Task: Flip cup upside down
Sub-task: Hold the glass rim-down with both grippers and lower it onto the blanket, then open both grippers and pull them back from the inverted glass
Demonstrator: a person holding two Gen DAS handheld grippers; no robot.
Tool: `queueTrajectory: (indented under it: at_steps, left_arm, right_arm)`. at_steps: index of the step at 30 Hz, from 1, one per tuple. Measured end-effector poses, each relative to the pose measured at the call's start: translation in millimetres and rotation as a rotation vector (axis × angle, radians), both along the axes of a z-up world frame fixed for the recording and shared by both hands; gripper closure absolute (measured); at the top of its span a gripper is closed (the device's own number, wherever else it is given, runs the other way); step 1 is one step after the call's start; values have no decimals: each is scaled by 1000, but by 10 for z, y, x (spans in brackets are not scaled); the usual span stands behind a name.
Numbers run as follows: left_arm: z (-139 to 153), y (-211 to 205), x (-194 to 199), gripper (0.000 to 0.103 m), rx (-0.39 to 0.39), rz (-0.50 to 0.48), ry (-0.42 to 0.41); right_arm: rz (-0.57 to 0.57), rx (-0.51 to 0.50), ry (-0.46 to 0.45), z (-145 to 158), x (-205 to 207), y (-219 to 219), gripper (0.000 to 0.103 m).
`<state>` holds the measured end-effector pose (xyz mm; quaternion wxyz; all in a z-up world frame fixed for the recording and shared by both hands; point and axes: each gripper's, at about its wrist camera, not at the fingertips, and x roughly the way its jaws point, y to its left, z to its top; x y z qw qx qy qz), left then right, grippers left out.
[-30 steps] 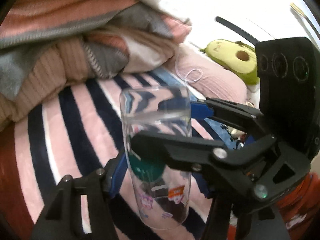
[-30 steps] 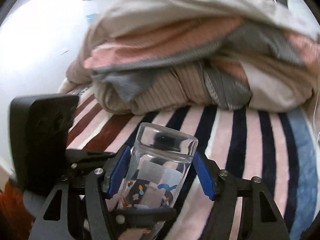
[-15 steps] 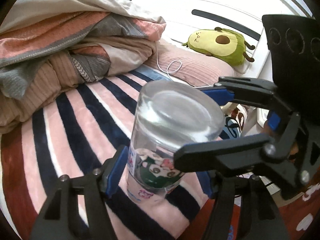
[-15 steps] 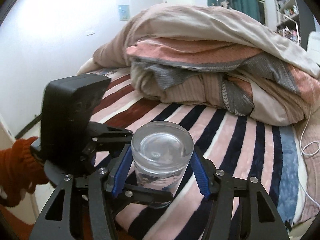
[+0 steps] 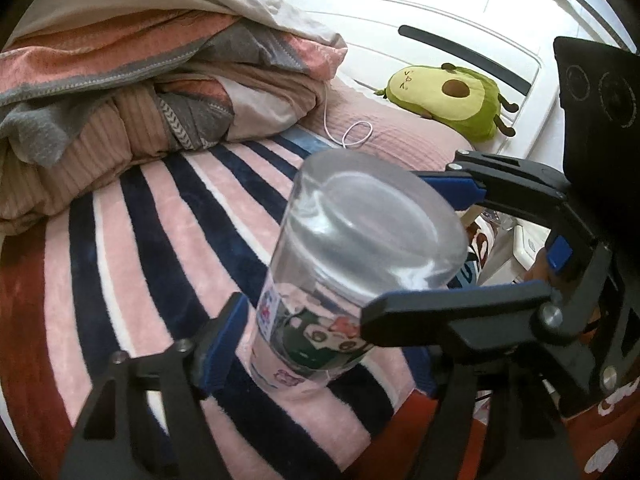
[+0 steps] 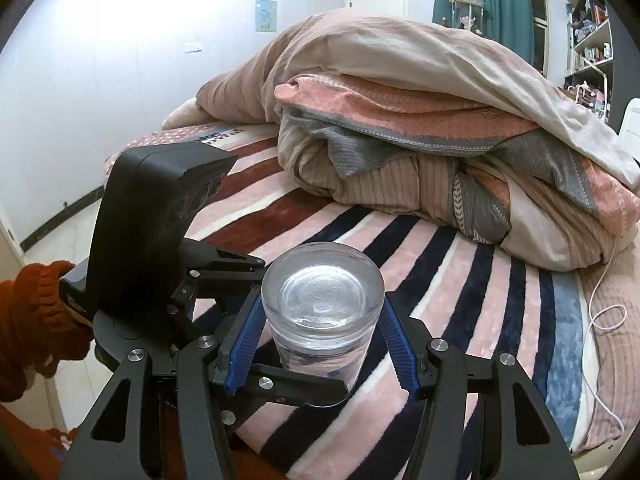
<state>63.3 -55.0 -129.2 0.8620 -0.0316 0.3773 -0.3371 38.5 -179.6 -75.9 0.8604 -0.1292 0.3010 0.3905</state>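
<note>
A clear glass cup [image 5: 352, 264] with cartoon stickers stands upside down, thick base up, on the striped blanket [image 5: 132, 264]; it also shows in the right wrist view [image 6: 322, 304]. My left gripper [image 5: 316, 344] brackets the cup, its blue pads beside the walls with a small gap. My right gripper [image 6: 322, 340] also brackets it from the other side; its blue pads stand slightly off the glass. Both look open.
A heap of folded quilts [image 6: 440, 132] lies behind the cup. A pink pillow with a white cable [image 5: 356, 136] and an avocado plush [image 5: 452, 100] sit by the white headboard. The bed's edge is just below the grippers.
The cup went from tilted and held in the air to standing base-up on the blanket. Both grippers' pads have loosened from the glass and the views have pulled back.
</note>
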Motion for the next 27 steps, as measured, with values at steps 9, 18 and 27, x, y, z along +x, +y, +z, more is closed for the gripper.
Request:
queueTrajectory:
  at_steps: [9,18,27]
  left_arm:
    - [-29,-17,48,15,4,-5,33]
    - [-63,22,49,14,21,8,52]
    - [76,156,-131,3,97,66,74]
  right_arm:
    - [-4,4,58,-36,109,-19,38]
    - [-22,51,88,3,201,-82,33]
    - [-27,107,88,214,159,-187,28]
